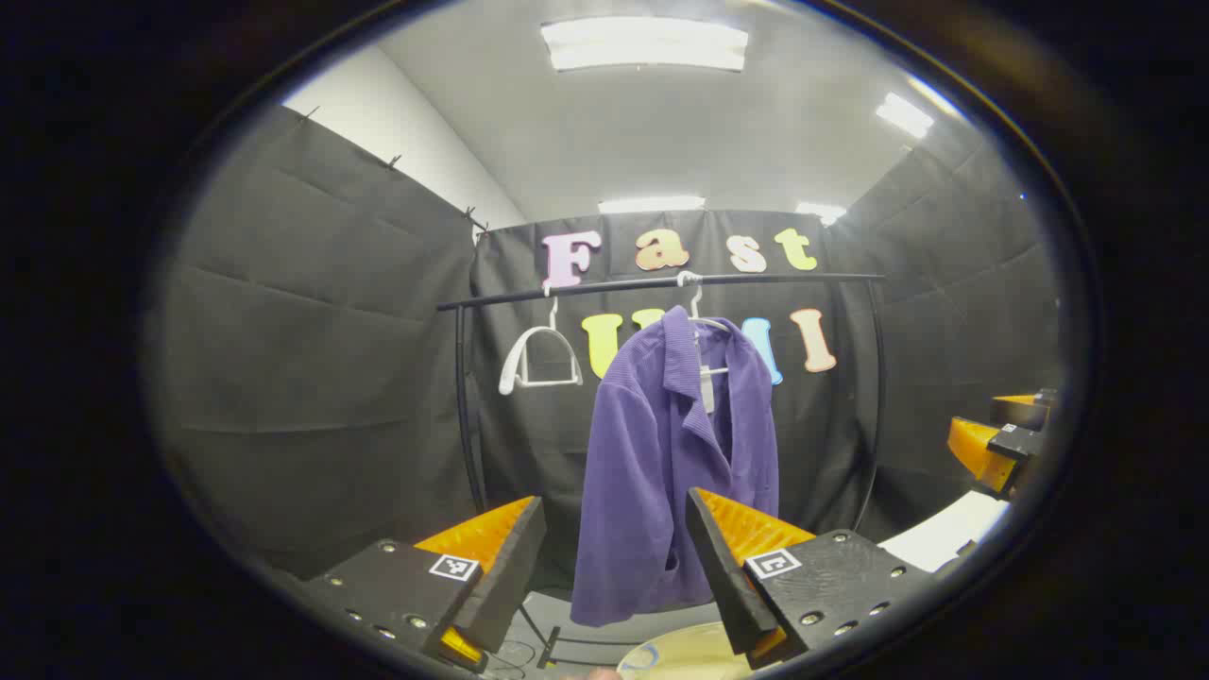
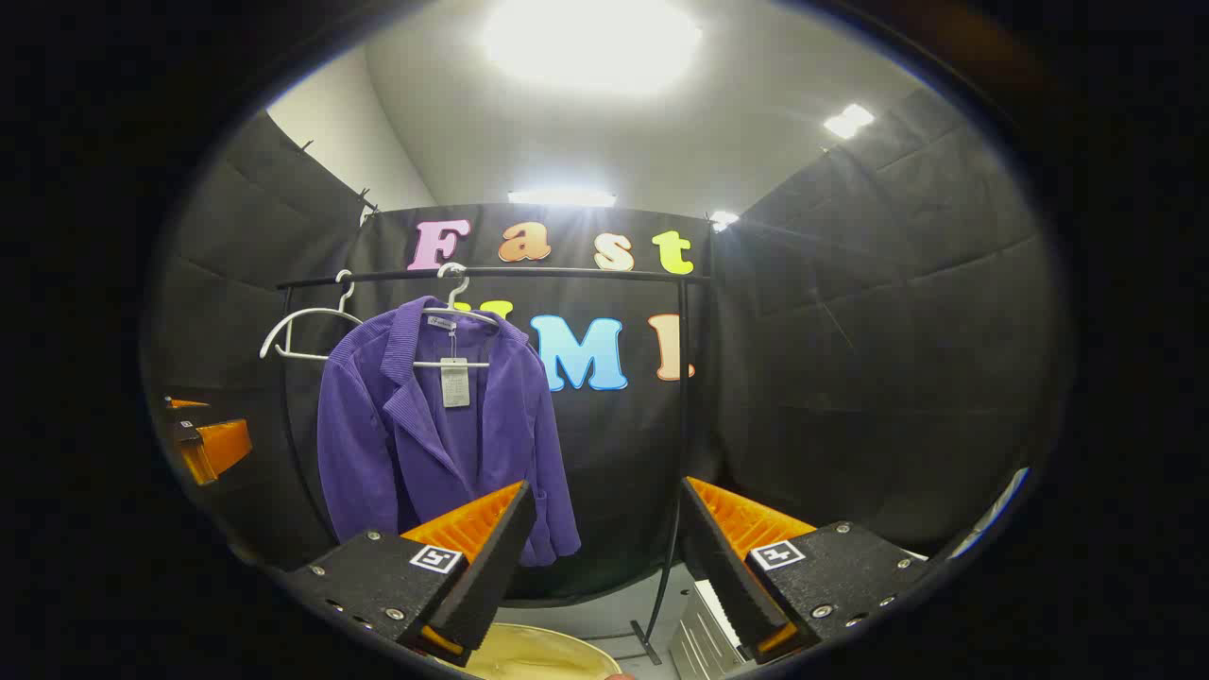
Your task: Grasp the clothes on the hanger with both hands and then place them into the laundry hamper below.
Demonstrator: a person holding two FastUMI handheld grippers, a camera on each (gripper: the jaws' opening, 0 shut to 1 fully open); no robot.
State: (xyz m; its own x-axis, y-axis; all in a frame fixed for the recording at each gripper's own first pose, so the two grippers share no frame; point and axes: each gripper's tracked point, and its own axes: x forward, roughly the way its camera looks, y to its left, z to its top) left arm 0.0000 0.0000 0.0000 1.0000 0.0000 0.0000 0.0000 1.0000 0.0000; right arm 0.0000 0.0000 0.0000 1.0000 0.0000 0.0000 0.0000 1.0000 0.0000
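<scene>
Purple jacket [image 1: 675, 453] hangs lengthwise from the rail, straight ahead of the left tool [image 1: 614, 557] and far-left of the right tool [image 2: 604, 552], both spread apart, empty.

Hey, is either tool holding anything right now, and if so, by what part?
Nothing is held. Both the left tool and right tool are open, short of the purple jacket, which hangs on its hanger.

A purple ribbed jacket [image 2: 430, 430] hangs from a black rail [image 2: 491, 273] beside a white hanger [image 2: 307, 331]; the hamper [image 2: 534, 656] below looks cream.
</scene>
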